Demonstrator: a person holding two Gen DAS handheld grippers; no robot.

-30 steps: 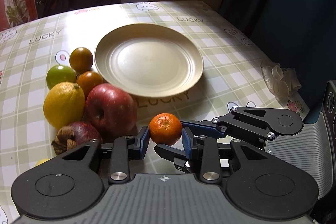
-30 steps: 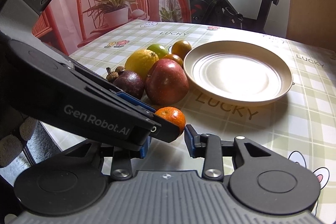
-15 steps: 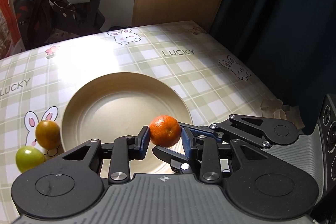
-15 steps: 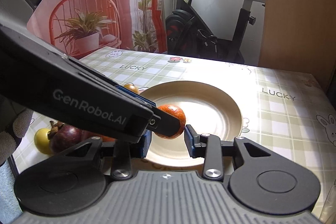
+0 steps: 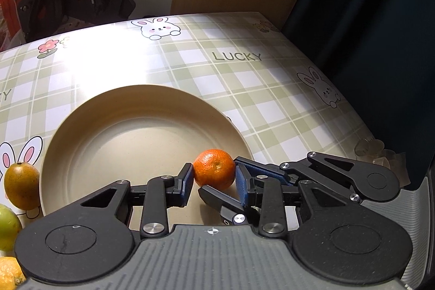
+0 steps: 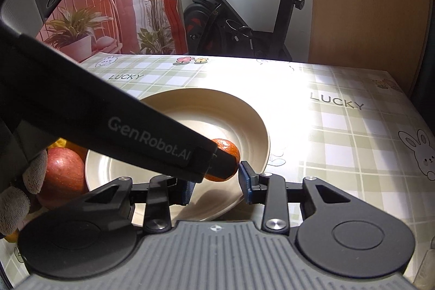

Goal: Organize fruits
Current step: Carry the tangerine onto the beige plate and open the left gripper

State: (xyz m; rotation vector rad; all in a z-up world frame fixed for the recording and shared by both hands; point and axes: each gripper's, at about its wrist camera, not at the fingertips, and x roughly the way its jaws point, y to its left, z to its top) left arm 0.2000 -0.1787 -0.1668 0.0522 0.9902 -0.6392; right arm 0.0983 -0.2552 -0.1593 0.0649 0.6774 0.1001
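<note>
A small orange tangerine (image 5: 214, 167) hangs just above the near right part of the cream plate (image 5: 130, 137). My left gripper (image 5: 213, 182) is shut on it, one blue pad against each side. My right gripper (image 6: 216, 185) comes in from the right and is shut on the same tangerine (image 6: 227, 150); its fingers (image 5: 272, 173) cross under and behind the left ones. In the right wrist view the left gripper's black finger (image 6: 163, 137) hides most of the fruit and the right gripper's left pad. The plate (image 6: 217, 105) holds nothing.
Left of the plate lie an orange-brown fruit (image 5: 20, 186), a green fruit (image 5: 6, 224) and a lemon (image 5: 8, 271); a red apple (image 6: 62, 175) sits by a gloved hand (image 6: 24, 189). Crumpled clear plastic (image 5: 378, 154) lies at the table's right edge. An exercise bike (image 6: 244, 18) stands behind.
Both grippers have carried the tangerine together from beside the fruit pile to over the plate. The apple and mangosteen have slid out of the left wrist view.
</note>
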